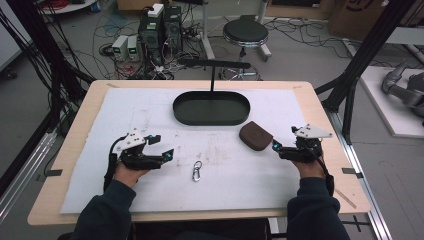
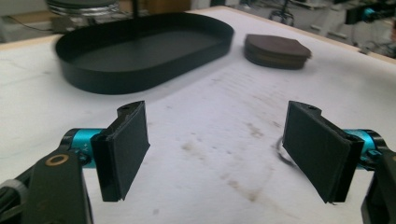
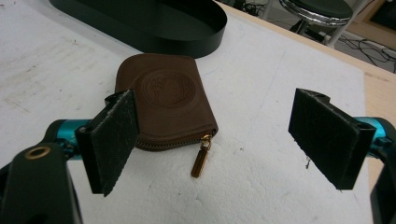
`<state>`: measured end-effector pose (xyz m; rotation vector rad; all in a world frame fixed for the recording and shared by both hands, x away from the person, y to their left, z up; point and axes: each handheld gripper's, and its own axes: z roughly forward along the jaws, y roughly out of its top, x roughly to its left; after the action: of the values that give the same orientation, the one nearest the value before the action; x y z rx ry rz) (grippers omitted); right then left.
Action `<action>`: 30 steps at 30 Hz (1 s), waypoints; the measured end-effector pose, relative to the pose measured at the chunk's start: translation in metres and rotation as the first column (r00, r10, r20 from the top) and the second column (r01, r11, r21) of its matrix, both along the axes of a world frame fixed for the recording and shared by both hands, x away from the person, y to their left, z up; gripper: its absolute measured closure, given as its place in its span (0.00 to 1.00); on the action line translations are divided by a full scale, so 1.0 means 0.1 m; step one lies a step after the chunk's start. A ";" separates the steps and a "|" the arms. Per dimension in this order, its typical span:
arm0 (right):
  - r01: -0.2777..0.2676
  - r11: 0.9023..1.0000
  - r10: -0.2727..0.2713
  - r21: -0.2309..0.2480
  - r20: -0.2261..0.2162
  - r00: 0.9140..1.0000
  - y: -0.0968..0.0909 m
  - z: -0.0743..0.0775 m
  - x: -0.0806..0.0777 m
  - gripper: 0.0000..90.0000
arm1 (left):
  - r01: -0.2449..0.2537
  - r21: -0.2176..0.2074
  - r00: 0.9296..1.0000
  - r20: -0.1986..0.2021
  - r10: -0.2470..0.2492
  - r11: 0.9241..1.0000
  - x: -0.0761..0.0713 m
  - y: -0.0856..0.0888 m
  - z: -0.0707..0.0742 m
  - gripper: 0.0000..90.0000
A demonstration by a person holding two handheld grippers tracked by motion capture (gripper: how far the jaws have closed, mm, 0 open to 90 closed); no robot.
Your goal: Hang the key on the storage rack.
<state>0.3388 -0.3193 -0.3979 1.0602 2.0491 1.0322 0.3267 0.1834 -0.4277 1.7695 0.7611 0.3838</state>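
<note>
High view: both grippers low on worktop (image 1: 75, 165), near edge. Left gripper (image 1: 162, 150) fingers spread wide, empty; carabiner clip (image 1: 197, 171) just beside it. Right gripper (image 1: 276, 147) fingers also apart, empty, aimed at brown leather pouch (image 1: 255, 135) near them. Black oval tray (image 1: 211, 108) beyond.

Likely step: grasp pouch. Best to straddle its narrow width, close on body, not on zip pull.

Right gripper view adds gold zip pull (image 3: 200, 158) and embossed round stamp. Left gripper view catches clip edge behind right-hand finger (image 2: 317, 149).
</note>
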 end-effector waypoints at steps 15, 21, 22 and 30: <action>-0.005 1.000 0.005 -0.002 0.001 1.000 -0.01 0.00 -0.02 0.18 | 0.145 0.129 0.977 -0.173 -0.122 0.981 -0.09 -0.72 -0.12 0.59; -0.009 1.000 0.009 -0.005 -0.001 1.000 0.00 -0.01 -0.02 0.18 | 0.164 0.156 0.967 -0.220 -0.128 0.974 -0.08 -0.87 -0.20 0.61; -0.009 1.000 0.009 -0.005 -0.001 1.000 0.00 -0.01 -0.02 0.18 | 0.165 0.173 0.966 -0.227 -0.124 0.971 -0.08 -0.91 -0.22 0.61; -0.009 1.000 0.009 -0.008 -0.002 1.000 0.01 -0.01 -0.02 0.18 | 0.149 0.180 0.959 -0.267 -0.097 0.972 -0.06 -0.89 -0.21 0.78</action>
<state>0.3370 -0.3187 -0.3989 1.0495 2.0599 1.0273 0.3204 0.0946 -0.4489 2.0714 0.8099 0.1497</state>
